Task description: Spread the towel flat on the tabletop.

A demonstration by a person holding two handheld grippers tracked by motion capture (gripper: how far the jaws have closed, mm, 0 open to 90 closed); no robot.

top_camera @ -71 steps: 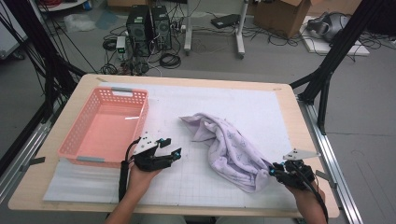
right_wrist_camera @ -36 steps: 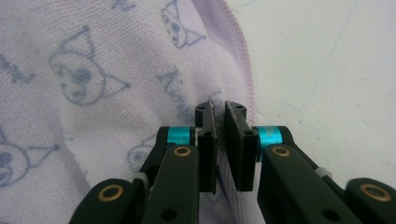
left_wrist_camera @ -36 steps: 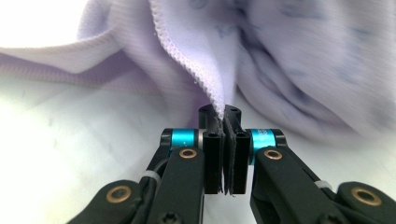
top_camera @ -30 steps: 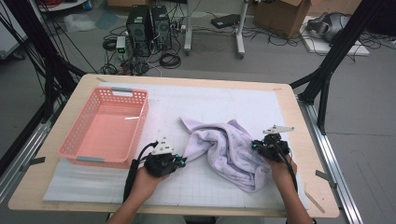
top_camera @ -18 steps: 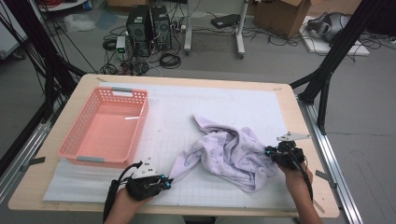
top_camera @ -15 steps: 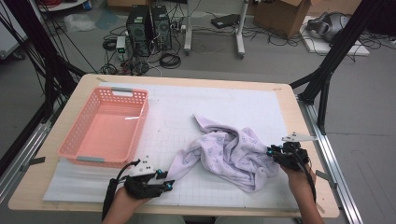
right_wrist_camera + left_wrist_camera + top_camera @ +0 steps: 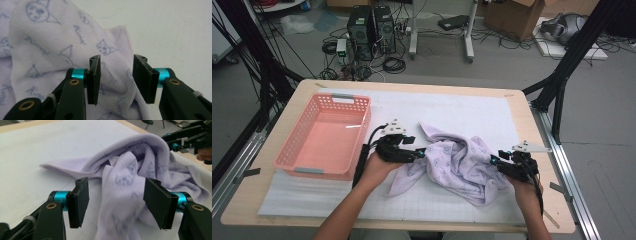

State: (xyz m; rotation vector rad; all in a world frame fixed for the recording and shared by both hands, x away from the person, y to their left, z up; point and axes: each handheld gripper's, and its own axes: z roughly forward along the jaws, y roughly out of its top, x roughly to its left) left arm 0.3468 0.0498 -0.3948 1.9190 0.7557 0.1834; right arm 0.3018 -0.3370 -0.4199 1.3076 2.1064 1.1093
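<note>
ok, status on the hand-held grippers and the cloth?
Left hand-held gripper open, jaws just opening, cloth loose between them. Right hand-held gripper open, also just opening, over a cloth fold. Cloth crumpled on the mat. Pink basket alongside, not in the way.

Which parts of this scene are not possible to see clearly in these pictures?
- Underside of the towel: folds cover it in the high view.
- Towel's lower part: cut off by the bottom edge in the left gripper view, blurred between the left gripper fingers.
- Towel's print: too small to read in the high view.
- Right gripper: its body is cut off by the bottom edge in the right gripper view.
- Basket near wall: outer face is hidden.
</note>
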